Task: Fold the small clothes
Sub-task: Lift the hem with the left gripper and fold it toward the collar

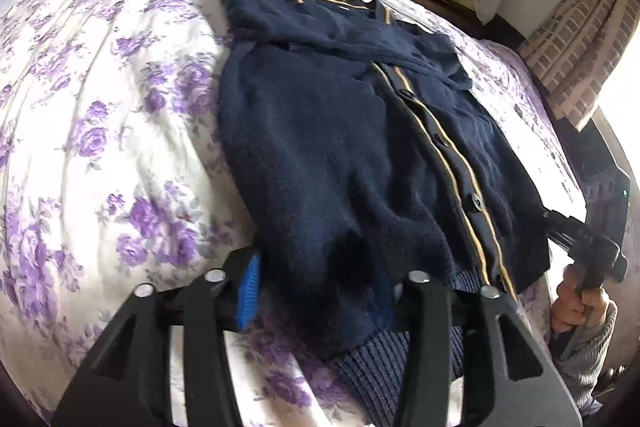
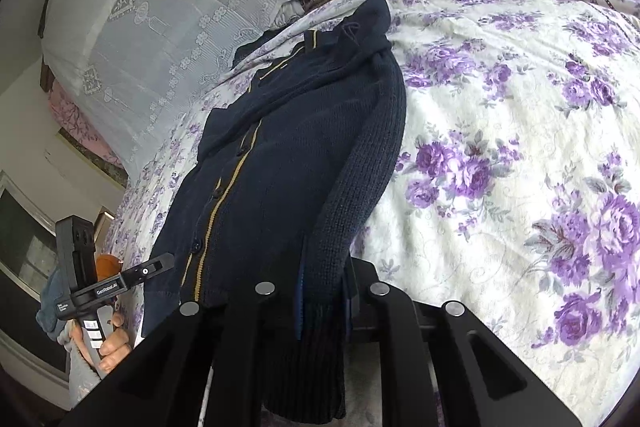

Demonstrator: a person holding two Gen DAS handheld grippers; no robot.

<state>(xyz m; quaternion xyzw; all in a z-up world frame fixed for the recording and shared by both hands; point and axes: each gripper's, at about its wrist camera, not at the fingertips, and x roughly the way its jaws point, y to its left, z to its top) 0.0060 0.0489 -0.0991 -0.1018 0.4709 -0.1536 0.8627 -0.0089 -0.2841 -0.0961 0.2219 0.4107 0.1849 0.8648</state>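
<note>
Gripping navy cardigan (image 1: pixel 340 147) hem: both grippers, on floral bedspread (image 1: pixel 100 107).

A home bedroom: a bed spread with a purple-rose floral cover (image 1: pixel 100 131), a white lace-covered pillow (image 2: pixel 168 27) at its head, a checked curtain (image 1: pixel 576 39) beside it

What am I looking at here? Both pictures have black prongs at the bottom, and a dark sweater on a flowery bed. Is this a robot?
No robot: a person holds a hand tool with two fingers in each hand, each with a wide-angle camera looking along its fingers. One picture is from the left gripper, the other from the right gripper. A navy cardigan with tan trim lies buttoned on the floral bedspread. Each gripper has the cardigan's ribbed hem between its fingers. The right one is closed on it; whether the left pinches it is unclear. Each picture also shows the other hand.
</note>
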